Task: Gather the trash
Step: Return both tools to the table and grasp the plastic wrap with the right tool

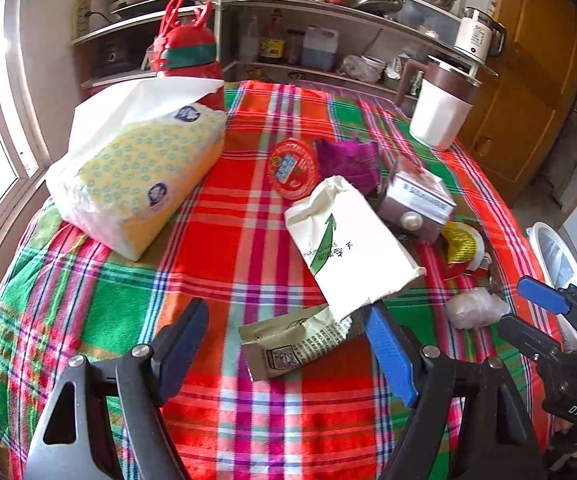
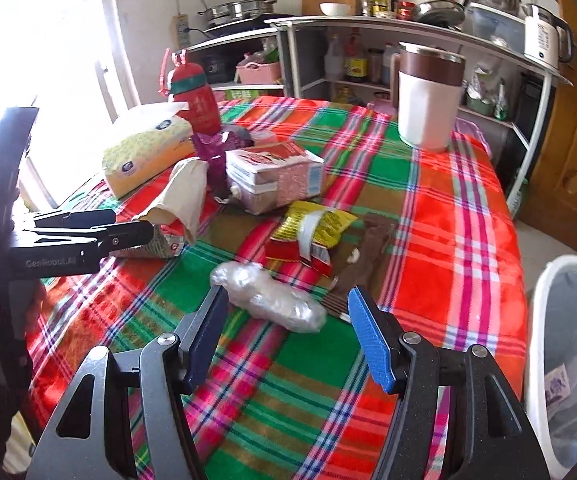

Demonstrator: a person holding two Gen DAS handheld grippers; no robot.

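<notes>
Trash lies on the plaid tablecloth. My left gripper is open, its fingers either side of a torn foil packet, with a white paper bag just beyond. My right gripper is open around a crumpled clear plastic ball, which also shows in the left wrist view. Farther back lie a carton, a yellow snack wrapper, a purple wrapper and a red round lid. The left gripper also shows in the right wrist view.
A white trash bin with a liner stands right of the table. A tissue pack, a red bottle and a brown-lidded white mug stand on the table. Kitchen shelves line the back wall.
</notes>
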